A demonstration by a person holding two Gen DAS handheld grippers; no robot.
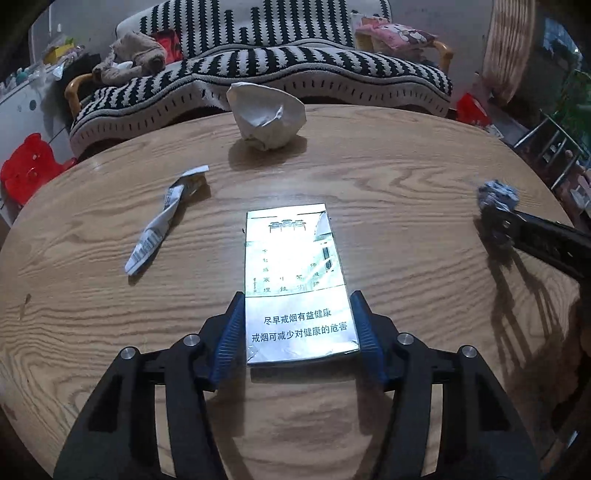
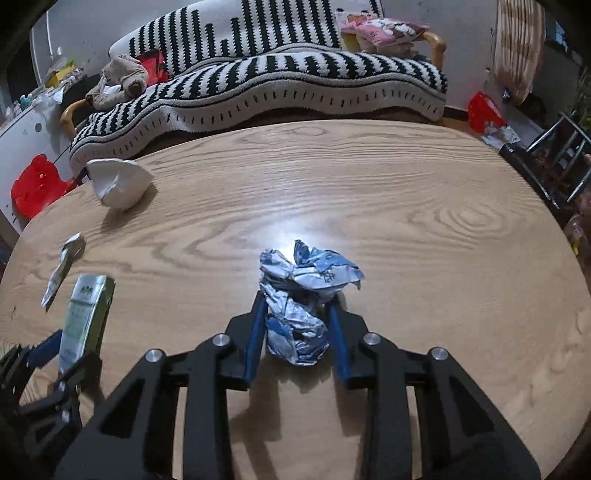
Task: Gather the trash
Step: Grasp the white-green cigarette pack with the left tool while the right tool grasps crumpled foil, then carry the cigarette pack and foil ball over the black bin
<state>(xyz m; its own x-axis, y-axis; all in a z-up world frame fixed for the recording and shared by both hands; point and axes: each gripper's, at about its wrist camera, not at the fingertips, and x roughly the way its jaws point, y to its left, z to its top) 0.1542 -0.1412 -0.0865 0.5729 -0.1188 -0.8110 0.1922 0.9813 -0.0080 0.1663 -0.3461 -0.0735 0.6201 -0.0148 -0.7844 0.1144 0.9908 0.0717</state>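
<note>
My left gripper (image 1: pixel 297 301) is shut on a shiny cigarette pack (image 1: pixel 295 280), held just above the round wooden table (image 1: pixel 406 206). My right gripper (image 2: pixel 297 298) is shut on a crumpled blue-and-white wrapper (image 2: pixel 304 291), also over the table. On the table lie a twisted white wrapper (image 1: pixel 166 218) left of the pack and a crumpled white paper ball (image 1: pixel 266 114) at the far edge. The right gripper and its wrapper (image 1: pixel 496 197) show at the right in the left wrist view. The pack (image 2: pixel 86 314), the twisted wrapper (image 2: pixel 62 269) and the paper ball (image 2: pixel 118 182) show at the left in the right wrist view.
A black-and-white striped sofa (image 1: pixel 280 70) stands behind the table with a plush toy (image 1: pixel 129 55) and a pink cushion (image 1: pixel 399 35) on it. A red stool (image 1: pixel 27 168) stands at the left. A metal rack (image 2: pixel 565 155) and a red bag (image 2: pixel 484 110) are at the right.
</note>
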